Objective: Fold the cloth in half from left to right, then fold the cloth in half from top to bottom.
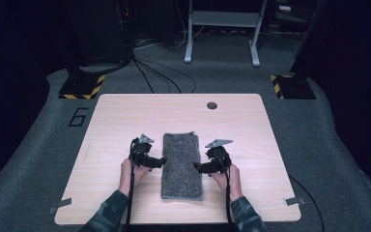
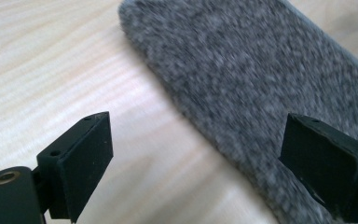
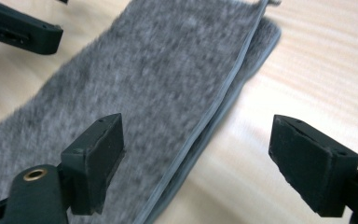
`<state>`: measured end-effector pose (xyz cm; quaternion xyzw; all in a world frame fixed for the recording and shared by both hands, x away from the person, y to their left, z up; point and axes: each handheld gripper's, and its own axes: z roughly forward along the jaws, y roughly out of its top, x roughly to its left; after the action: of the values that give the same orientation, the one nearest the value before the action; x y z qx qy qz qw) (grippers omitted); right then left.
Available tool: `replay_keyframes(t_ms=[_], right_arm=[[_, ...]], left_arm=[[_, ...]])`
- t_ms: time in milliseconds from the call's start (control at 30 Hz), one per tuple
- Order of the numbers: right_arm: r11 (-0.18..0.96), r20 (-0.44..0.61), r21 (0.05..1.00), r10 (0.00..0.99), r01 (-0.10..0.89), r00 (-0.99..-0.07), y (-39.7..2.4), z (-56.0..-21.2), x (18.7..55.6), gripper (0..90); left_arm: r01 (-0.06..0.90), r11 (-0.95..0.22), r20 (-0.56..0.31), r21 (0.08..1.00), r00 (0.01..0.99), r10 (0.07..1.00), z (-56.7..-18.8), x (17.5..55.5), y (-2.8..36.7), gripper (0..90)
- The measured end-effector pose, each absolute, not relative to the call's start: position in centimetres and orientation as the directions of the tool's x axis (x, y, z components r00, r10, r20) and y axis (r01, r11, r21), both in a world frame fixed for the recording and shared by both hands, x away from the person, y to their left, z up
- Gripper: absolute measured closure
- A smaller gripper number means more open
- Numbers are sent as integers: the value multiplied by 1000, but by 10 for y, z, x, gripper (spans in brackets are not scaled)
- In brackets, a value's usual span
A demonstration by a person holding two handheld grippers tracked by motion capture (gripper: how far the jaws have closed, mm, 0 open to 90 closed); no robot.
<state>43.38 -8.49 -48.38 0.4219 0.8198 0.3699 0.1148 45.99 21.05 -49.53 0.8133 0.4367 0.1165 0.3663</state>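
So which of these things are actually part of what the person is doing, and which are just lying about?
Part of the job:
- grey towel, folded, lying on the table
- left claw, open beside the towel's left edge
- right claw, open at its right edge

Just lying about:
- tape strips at the table's near corners
- cables on the floor
- metal stand legs behind
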Motion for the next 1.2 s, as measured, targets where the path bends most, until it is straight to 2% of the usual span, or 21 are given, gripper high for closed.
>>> replay_keyframes(t_ms=[333,467,533,833,967,1067,1200], right_arm=[[332,172,677,797,657,-580,-81,-481,486,177],[331,160,672,809,663,-566,-77,-484,506,185],[328,167,662,812,674,-559,-75,-484,513,187],[290,178,627,850,723,-495,-70,-491,551,320],[290,190,612,850,736,-492,-66,-497,561,386],[310,164,614,850,726,-501,-60,-500,563,425],[327,129,603,860,728,-493,-53,-504,565,509]], left_arm=[[656,-308,-162,689,554,817,-494,503,210,93],[666,-304,-167,681,546,821,-494,517,208,98],[676,-273,-194,685,529,826,-495,522,206,110],[683,-273,-183,677,516,837,-497,547,200,186],[696,-271,-182,665,502,845,-500,555,199,262],[703,-281,-176,653,502,847,-504,556,197,285],[713,-275,-187,645,496,848,-508,557,195,364]])
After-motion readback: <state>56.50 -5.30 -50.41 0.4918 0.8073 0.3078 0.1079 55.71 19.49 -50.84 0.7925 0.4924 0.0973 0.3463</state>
